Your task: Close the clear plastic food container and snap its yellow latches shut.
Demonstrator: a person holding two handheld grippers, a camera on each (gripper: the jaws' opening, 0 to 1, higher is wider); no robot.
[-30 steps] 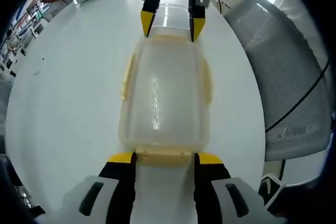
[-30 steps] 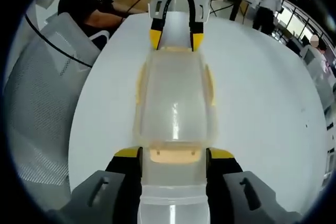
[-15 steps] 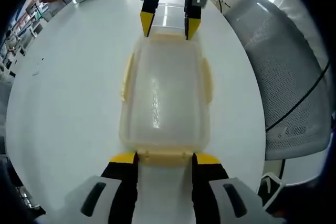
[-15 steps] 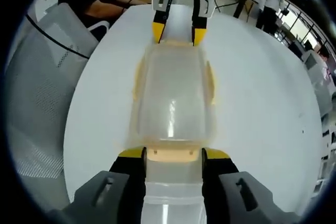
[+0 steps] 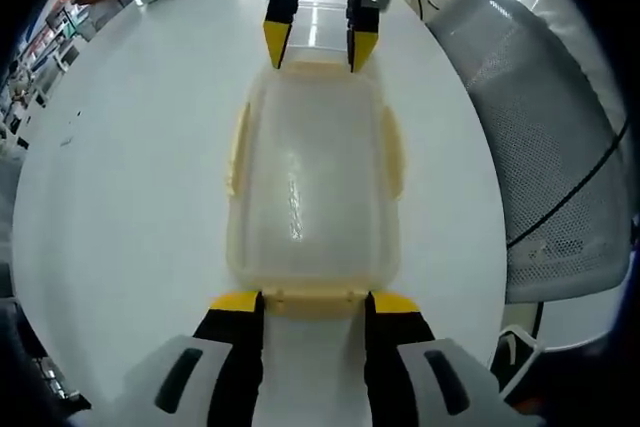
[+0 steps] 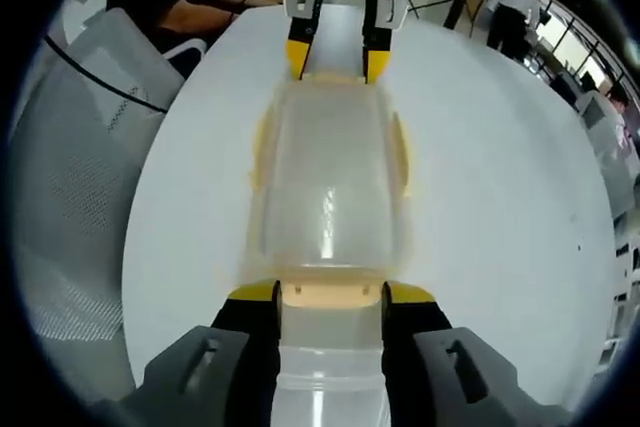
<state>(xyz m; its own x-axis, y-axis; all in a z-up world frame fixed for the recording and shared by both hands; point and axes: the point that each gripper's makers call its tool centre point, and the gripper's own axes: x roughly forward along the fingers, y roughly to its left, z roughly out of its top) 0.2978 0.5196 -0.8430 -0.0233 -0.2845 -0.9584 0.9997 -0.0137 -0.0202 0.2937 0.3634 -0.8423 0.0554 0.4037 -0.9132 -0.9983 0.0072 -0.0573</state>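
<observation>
1. Your left claw (image 5: 312, 299) straddles the near yellow latch (image 5: 312, 297) of the clear container (image 5: 312, 182), jaws apart.
2. Your right claw (image 5: 313, 47) straddles the far end.
3. The container lies lid down on the white tabletop (image 5: 130, 177), beside a grey mesh chair (image 5: 540, 147).

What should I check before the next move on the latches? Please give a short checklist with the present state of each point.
1. Lid on the container: ok, it sits on top.
2. Left gripper astride the near end latch: ok.
3. Right gripper astride the opposite end latch: ok.
4. End latches snapped: cannot tell.
5. Side latches snapped: cannot tell.
6. Container flat on the table: ok.
</observation>
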